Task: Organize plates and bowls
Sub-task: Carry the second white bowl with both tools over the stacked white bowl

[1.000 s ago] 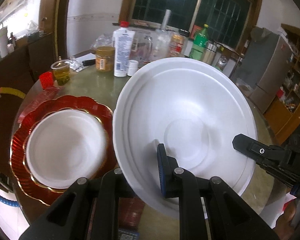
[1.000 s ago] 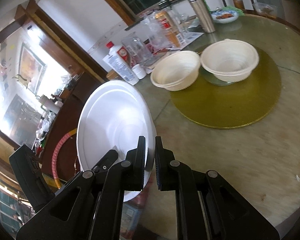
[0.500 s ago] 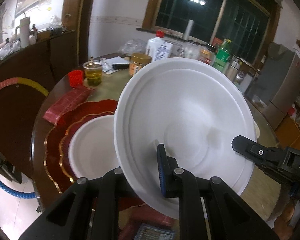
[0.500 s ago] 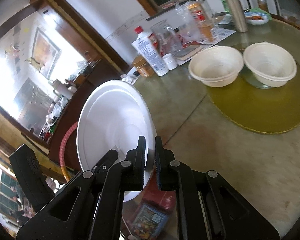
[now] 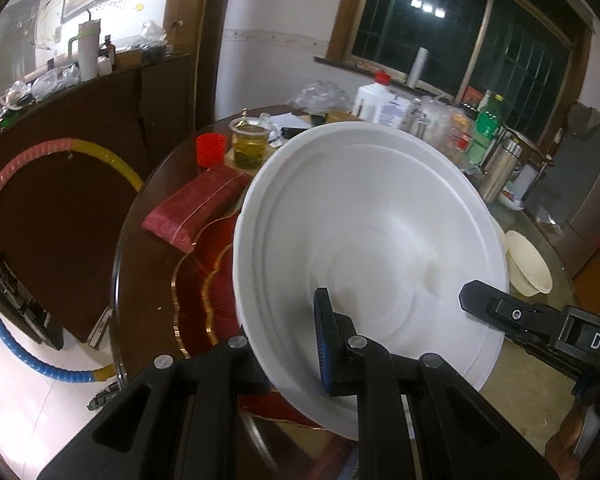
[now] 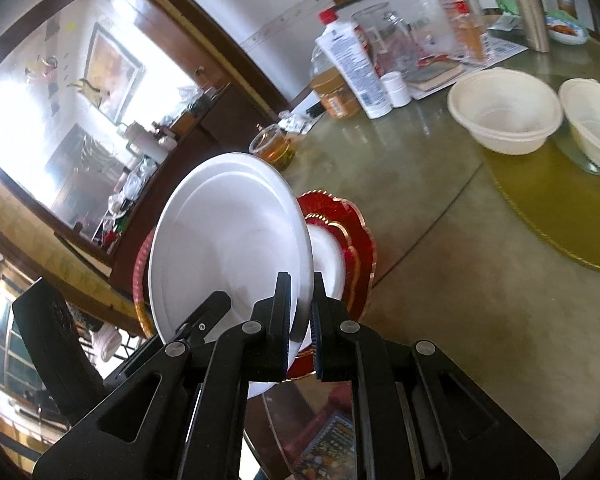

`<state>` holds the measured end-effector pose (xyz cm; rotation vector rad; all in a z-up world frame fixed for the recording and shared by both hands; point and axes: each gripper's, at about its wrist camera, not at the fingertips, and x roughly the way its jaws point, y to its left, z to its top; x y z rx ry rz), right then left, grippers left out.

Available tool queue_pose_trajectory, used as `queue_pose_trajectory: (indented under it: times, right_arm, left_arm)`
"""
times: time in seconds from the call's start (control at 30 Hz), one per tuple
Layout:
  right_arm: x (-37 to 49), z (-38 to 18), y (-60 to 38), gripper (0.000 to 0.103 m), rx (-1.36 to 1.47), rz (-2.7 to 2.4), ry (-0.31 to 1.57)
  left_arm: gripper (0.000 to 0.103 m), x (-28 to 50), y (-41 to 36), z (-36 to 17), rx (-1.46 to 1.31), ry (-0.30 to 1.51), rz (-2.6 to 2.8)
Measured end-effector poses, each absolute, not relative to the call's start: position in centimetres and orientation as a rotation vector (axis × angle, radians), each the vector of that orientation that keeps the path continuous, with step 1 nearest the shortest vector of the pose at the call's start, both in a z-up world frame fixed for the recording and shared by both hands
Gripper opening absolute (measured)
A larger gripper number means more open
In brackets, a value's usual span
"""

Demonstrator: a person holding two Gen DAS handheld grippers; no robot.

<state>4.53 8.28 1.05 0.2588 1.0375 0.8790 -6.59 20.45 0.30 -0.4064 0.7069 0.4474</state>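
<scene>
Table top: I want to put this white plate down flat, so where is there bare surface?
Bare glass lies between the red plate and the gold mat, running toward the near edge. The mat's near part is also free. Crowded: the far edge with the bottles, and the mat's far part with two bowls.

Your plate (image 5: 372, 248) is plain white with raised concentric rings. Below it you see a red charger (image 6: 360, 240) with a scalloped gold rim and a white plate (image 6: 328, 256) on it. Your gripper fingers (image 5: 332, 344) are black with blue ribbed pads. The two bowls (image 6: 504, 112) are cream; the round mat (image 6: 560, 208) is olive-gold. The hoop (image 5: 4, 184) is banded pink, yellow and blue.
</scene>
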Motion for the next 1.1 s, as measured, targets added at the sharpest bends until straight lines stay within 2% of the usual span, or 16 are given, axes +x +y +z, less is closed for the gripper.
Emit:
queue_pose_trajectory:
  times: [0.47,1.1]
  right_arm:
    - [4.3,1.5,10.6,0.009,0.196,0.904,1.011]
    - [6.9,-0.3,14.3,0.009,0.121,0.910,1.096]
  left_arm:
    - [0.015,-6.8,22.6,0.6,-0.421,0.663,0.445]
    - [0.015,-6.0,26.0,-0.1,-0.439,0.658,0.360]
